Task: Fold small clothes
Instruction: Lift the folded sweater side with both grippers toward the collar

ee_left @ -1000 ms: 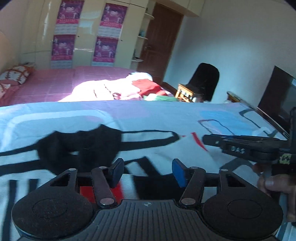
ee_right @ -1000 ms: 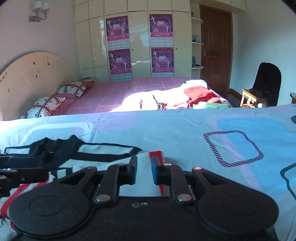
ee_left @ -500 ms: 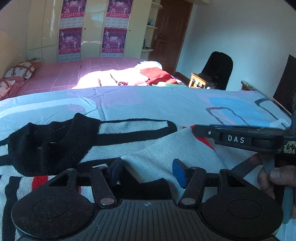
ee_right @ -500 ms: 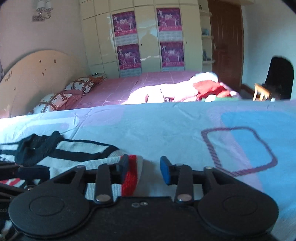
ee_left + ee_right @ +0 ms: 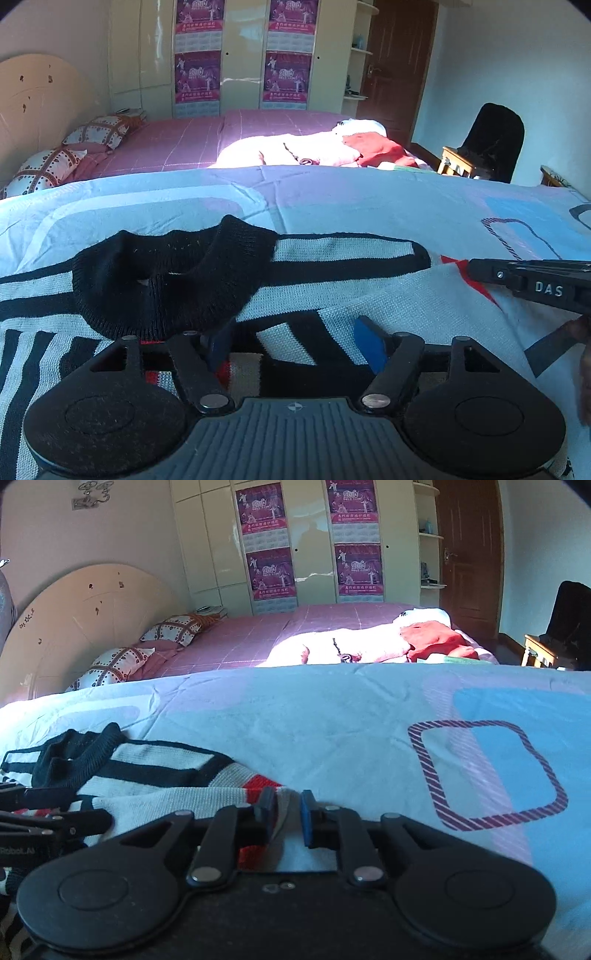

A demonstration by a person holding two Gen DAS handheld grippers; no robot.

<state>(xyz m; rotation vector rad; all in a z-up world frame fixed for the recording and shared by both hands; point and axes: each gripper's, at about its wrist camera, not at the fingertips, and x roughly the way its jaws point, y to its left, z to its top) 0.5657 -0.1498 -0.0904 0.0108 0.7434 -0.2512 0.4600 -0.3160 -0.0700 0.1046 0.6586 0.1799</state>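
Fingers (image 5: 364, 345) of the left gripper (image 5: 291, 341) stand apart over the striped sweater (image 5: 332, 295), jaws just widened further; knit lies under and between them, but the pads don't look pressed on it. Fingers (image 5: 266, 806) of the right gripper (image 5: 286, 808) are nearly together, having just closed further, clamped on a fold of the sweater's (image 5: 166, 794) white-and-red edge; cloth bunches between the blue pads. The sweater is spread on the near part of the bed, on the light blue bedsheet (image 5: 369, 195), mostly left of centre in the right wrist view. Its black collar (image 5: 170, 277) sits just beyond the left gripper, rumpled, opening facing up. In the left wrist view the right gripper (image 5: 535, 286) comes in from the right edge, low over the sweater's red-trimmed corner, with part of a hand (image 5: 583, 369) below it; the contact point is out of that view. Far side: a second bed with pink cover (image 5: 184, 144), clothes pile (image 5: 325, 147) in the sun patch, two pillows (image 5: 66, 151) at left, black chair (image 5: 491, 140) at right.
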